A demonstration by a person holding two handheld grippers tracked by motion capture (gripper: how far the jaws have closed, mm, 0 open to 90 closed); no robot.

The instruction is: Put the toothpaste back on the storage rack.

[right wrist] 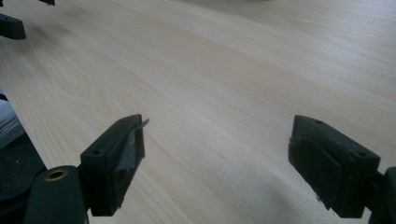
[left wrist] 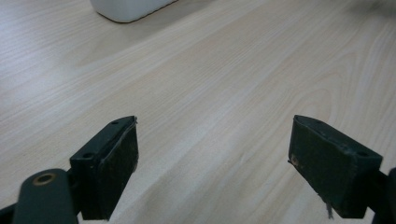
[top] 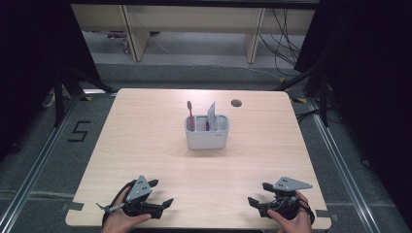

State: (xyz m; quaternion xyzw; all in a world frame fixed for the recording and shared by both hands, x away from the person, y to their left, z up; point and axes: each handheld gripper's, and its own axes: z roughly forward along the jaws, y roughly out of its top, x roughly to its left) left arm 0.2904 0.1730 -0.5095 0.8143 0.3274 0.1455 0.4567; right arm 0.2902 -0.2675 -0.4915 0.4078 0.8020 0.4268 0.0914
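**Two open grippers at the near edge, one holder waiting mid-table**

At the left of the high view, the left gripper [top: 155, 194] rests on the wooden table [top: 145, 145] near its front edge, held in the person's left hand [top: 119, 218]. Its jaws stand wide apart with nothing but bare wood between them, as the left gripper view confirms.

Toward the middle, well apart from both grippers, stands the white holder [top: 206, 133], upright and divided into compartments. In it are one pink toothbrush [top: 190, 114], standing bristles up in the left compartment, and one flat silvery tube [top: 212, 115], upright just right of it. A small round grommet [top: 236, 103] sits in the tabletop behind the holder.

My guess is that these nearest things are what the hands are for. The toothbrush looks light, stiff and thin, with a smooth handle that could slip or twist; the exposed neck just below the head seems the best place to pinch. The tube looks light and soft, likely to buckle, so its flat upper end suits the pads better. The holder seems light enough to tip or slide if an item drags.

At the right, the right gripper [top: 260, 194] lies near the front edge, its jaws likewise spread and empty.

Count: two grippers, one holder, one toothbrush, one tube.
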